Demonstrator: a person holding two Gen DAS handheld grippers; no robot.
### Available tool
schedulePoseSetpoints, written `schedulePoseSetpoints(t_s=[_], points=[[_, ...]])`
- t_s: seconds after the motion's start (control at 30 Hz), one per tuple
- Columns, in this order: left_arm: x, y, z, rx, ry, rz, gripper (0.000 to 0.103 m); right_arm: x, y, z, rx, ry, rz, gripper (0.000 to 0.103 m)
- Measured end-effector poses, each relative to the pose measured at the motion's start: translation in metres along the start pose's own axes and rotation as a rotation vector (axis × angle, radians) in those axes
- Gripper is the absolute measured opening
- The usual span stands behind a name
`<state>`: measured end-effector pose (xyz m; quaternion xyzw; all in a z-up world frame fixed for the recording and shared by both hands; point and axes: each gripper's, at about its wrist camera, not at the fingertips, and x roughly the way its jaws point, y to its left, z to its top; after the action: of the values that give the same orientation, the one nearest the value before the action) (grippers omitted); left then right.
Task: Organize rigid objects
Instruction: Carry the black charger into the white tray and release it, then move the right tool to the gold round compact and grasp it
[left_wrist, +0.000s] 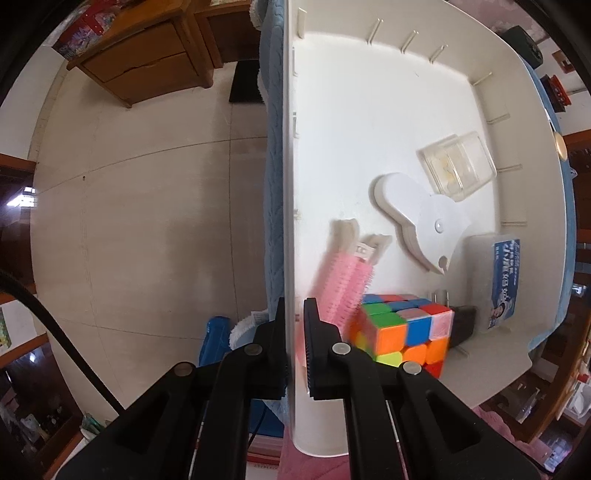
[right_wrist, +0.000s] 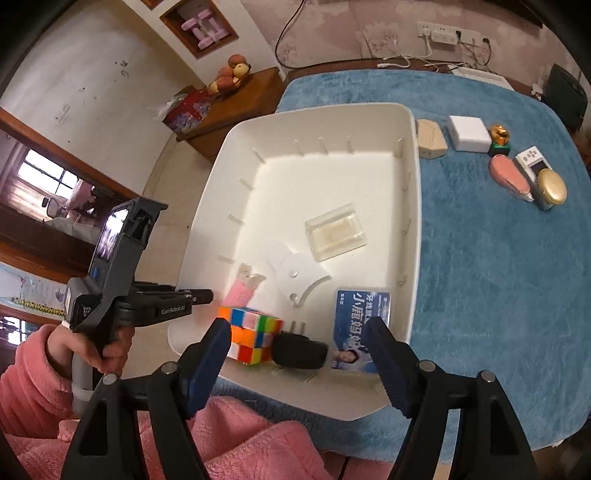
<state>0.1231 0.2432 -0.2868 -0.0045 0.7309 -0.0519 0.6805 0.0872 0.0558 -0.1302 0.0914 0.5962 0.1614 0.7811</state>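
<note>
A white bin (right_wrist: 415, 221) stands on a blue cloth. In it lie a colour cube (right_wrist: 251, 336), a black charger (right_wrist: 299, 350), a blue-labelled box (right_wrist: 360, 325), a pink brush (right_wrist: 242, 291), a white flat piece (right_wrist: 295, 273) and a clear box (right_wrist: 334, 232). My left gripper (left_wrist: 295, 332) points straight down and is shut on the bin's left wall (left_wrist: 290, 184), beside the cube (left_wrist: 402, 332). My right gripper (right_wrist: 297, 328) hangs open above the bin's near end. The charger lies below the gap, untouched.
On the blue cloth (right_wrist: 480, 277) right of the bin lie a beige block (right_wrist: 430, 138), a white box (right_wrist: 469, 133), a pink item (right_wrist: 508, 177), a white handheld console (right_wrist: 532, 162) and a gold oval case (right_wrist: 550, 186). A pink sleeve (right_wrist: 33, 376) holds the left gripper. Floor lies left of the table.
</note>
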Motion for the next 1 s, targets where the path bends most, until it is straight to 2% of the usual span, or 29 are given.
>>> schedulePoseSetpoints(t_s=[0.17, 0.4, 0.7, 0.8, 1.0], points=[[-0.003, 0.002, -0.006, -0.026, 0.004, 0.007, 0.007, -0.01, -0.027, 0.002, 0.061, -0.039, -0.035, 0.076], [0.0, 0.009, 0.0, -0.074, 0.013, 0.023, 0.007, -0.029, -0.084, 0.011, 0.174, -0.125, -0.093, 0.076], [-0.001, 0.007, 0.007, -0.095, 0.01, 0.048, 0.007, -0.052, -0.172, 0.033, 0.329, -0.318, -0.191, 0.076], [-0.003, 0.006, 0.011, -0.111, 0.013, 0.061, 0.007, -0.055, -0.207, 0.042, 0.425, -0.405, -0.207, 0.076], [-0.003, 0.003, 0.014, -0.139, 0.033, 0.095, 0.008, -0.039, -0.258, 0.063, 0.496, -0.437, -0.278, 0.076]])
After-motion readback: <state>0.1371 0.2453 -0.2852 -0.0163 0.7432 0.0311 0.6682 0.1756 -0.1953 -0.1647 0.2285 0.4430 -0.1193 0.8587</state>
